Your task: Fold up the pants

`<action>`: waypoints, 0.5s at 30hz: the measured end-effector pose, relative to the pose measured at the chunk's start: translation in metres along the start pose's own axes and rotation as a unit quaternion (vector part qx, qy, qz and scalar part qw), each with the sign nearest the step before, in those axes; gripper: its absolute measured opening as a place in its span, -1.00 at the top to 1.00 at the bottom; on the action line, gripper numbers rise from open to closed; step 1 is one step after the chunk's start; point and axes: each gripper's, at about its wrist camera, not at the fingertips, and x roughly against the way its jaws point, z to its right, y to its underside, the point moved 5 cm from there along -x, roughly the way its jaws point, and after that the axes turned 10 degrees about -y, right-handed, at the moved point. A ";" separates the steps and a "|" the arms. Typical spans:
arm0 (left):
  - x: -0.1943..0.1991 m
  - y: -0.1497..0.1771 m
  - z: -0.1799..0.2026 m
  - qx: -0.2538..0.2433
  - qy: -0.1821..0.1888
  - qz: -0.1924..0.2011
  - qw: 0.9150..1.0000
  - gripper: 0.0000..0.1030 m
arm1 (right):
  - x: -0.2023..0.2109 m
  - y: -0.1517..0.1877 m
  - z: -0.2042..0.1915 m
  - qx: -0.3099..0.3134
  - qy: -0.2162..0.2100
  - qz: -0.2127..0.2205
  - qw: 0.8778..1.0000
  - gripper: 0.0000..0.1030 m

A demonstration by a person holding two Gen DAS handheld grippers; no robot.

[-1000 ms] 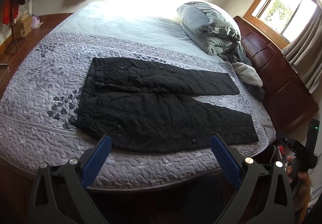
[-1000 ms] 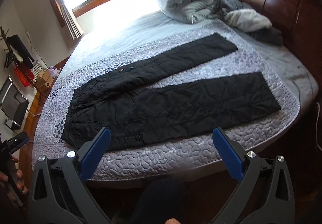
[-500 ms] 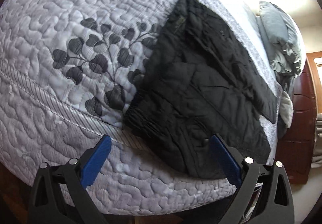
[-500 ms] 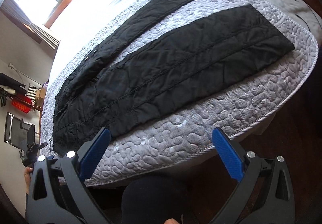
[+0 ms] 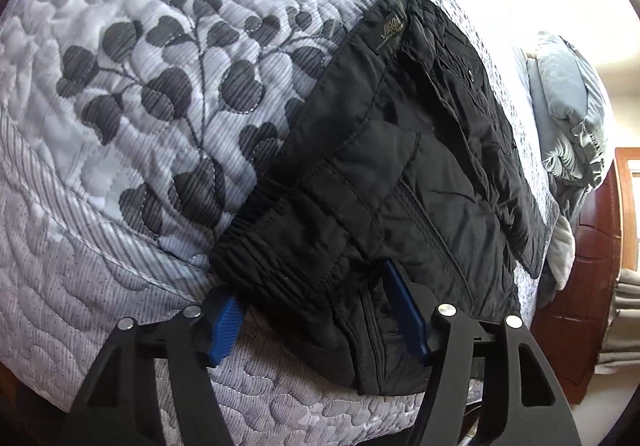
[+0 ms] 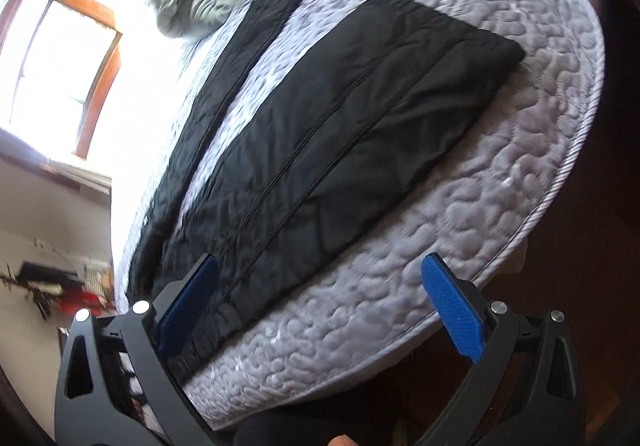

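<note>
A quilted bed (image 5: 100,205) carries black pants (image 5: 400,173) spread flat, legs apart. The left gripper (image 5: 316,310) has just been closing its jaws around the waistband corner — whether the pads press it cannot be told. The right gripper (image 6: 320,298) hovers over the near leg, fingers spread wide.

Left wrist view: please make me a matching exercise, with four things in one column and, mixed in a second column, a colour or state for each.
Things:
1. pants
2. quilt
3. headboard
4. duvet

Colour or state:
a. red-brown wood
b. pale grey, bunched up
c. black, spread on the bed
d. grey with a dark leaf print

Pairs: 1-c, 2-d, 3-a, 4-b
</note>
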 end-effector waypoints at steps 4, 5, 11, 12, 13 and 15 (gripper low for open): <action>-0.003 0.000 0.003 -0.013 -0.009 0.017 1.000 -0.17 | 0.013 -0.048 0.055 -0.080 -0.036 0.050 0.995 -0.77; -0.001 0.000 0.003 -0.012 -0.016 0.020 1.000 -0.11 | 0.013 -0.057 0.065 -0.093 -0.040 0.058 0.993 -0.65; 0.005 0.001 -0.016 0.023 -0.006 0.033 0.999 0.31 | -0.003 -0.088 0.100 -0.116 -0.024 0.067 0.991 -0.40; 0.005 0.002 -0.017 0.026 -0.005 0.036 0.999 0.31 | -0.005 -0.091 0.104 -0.119 -0.019 0.070 0.990 -0.40; 0.005 0.002 -0.018 0.029 -0.007 0.040 0.999 0.32 | -0.006 -0.096 0.108 -0.124 -0.022 0.075 0.989 -0.40; 0.006 0.003 -0.017 0.032 -0.015 0.049 0.998 0.37 | -0.009 -0.100 0.113 -0.130 -0.028 0.083 0.988 -0.16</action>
